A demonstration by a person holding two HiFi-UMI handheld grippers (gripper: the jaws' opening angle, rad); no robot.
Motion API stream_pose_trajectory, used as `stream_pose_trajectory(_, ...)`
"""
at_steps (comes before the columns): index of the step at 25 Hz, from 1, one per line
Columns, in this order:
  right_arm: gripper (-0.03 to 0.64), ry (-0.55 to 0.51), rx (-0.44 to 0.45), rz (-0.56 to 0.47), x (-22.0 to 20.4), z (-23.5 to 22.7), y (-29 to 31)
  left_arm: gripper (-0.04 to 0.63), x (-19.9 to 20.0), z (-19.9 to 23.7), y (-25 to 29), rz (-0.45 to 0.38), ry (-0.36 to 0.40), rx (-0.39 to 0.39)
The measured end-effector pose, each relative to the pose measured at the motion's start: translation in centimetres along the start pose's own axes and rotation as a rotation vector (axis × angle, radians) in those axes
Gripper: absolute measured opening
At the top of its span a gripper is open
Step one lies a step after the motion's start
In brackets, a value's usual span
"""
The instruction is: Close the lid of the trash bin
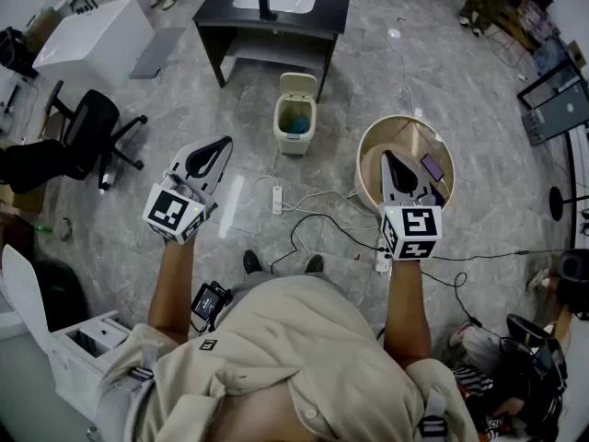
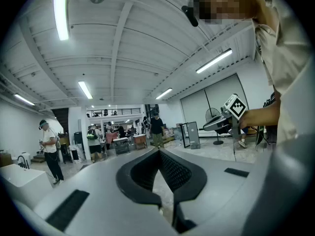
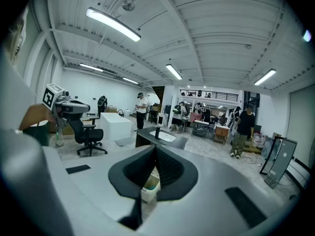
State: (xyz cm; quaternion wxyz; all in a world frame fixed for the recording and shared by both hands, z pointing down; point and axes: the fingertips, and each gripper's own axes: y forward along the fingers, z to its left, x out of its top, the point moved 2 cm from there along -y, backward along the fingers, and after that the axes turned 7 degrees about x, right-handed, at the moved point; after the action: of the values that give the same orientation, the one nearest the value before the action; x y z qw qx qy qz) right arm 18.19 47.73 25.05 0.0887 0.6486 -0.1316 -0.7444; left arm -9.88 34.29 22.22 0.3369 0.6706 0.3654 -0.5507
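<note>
A small cream trash bin stands on the floor in front of the black desk, its lid raised upright at the back and something blue-green inside. My left gripper is held out to the bin's lower left, well short of it, jaws together and empty. My right gripper hovers to the bin's lower right, also shut and empty. In the right gripper view, the bin shows through the gap below the closed right gripper. The left gripper points level across the room, away from the bin.
A black desk stands behind the bin. A round beige tub sits under my right gripper. A power strip and cables lie on the floor between me and the bin. An office chair and a white box stand at left.
</note>
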Motion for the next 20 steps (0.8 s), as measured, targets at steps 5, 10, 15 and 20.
stream_pose_trajectory(5,0.023,0.0,-0.01,0.007,0.5,1.7,0.2,0.015,-0.3,1.2,-1.1,-0.004,0.013,-0.016)
stream_pose_trajectory(10,0.023,0.02,-0.021,0.015,0.9,3.4,1.4,0.015,-0.8,3.4,-1.7,-0.002,-0.001,-0.027)
stream_pose_trajectory(15,0.023,0.06,-0.027,0.029,0.7,5.6,2.8,0.015,-2.0,5.6,-2.6,-0.006,-0.011,-0.052)
stream_pose_trajectory(20,0.025,0.09,-0.049,0.026,1.1,8.1,4.3,0.015,-3.0,8.6,-3.8,-0.013,-0.019,-0.074)
